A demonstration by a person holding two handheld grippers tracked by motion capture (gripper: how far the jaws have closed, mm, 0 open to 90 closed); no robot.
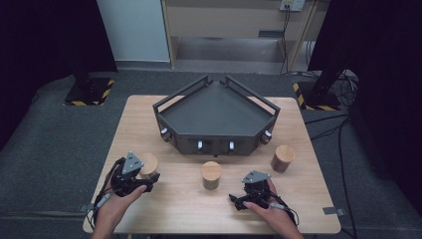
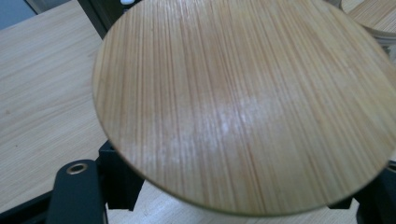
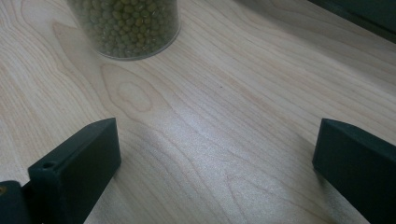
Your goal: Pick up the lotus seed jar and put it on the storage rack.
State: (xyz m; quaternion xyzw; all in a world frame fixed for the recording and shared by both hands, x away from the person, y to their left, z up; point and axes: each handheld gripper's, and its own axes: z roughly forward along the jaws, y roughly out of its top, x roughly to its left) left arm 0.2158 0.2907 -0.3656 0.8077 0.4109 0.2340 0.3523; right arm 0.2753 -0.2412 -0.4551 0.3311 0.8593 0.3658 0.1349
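Three jars with round wooden lids are on the light wooden table. My left gripper (image 1: 149, 178) is shut on the left jar (image 1: 148, 164), whose lid (image 2: 243, 102) spreads wide and close between the two black jaws in the left gripper view. Whether the jar's base touches the table I cannot tell. The middle jar (image 1: 211, 174), clear glass packed with green beans (image 3: 126, 25), stands near the table's centre. My right gripper (image 1: 239, 201) hovers low to the right of it, open (image 3: 215, 163), with bare wood between its jaws. The right jar (image 1: 282, 158) stands apart at the right.
A dark five-sided tray (image 1: 214, 114) with raised rails and small knobs on its front takes up the back half of the table (image 1: 174, 209). Dark stands with striped bases rise beyond the table's far corners, and cables trail on the floor at the right.
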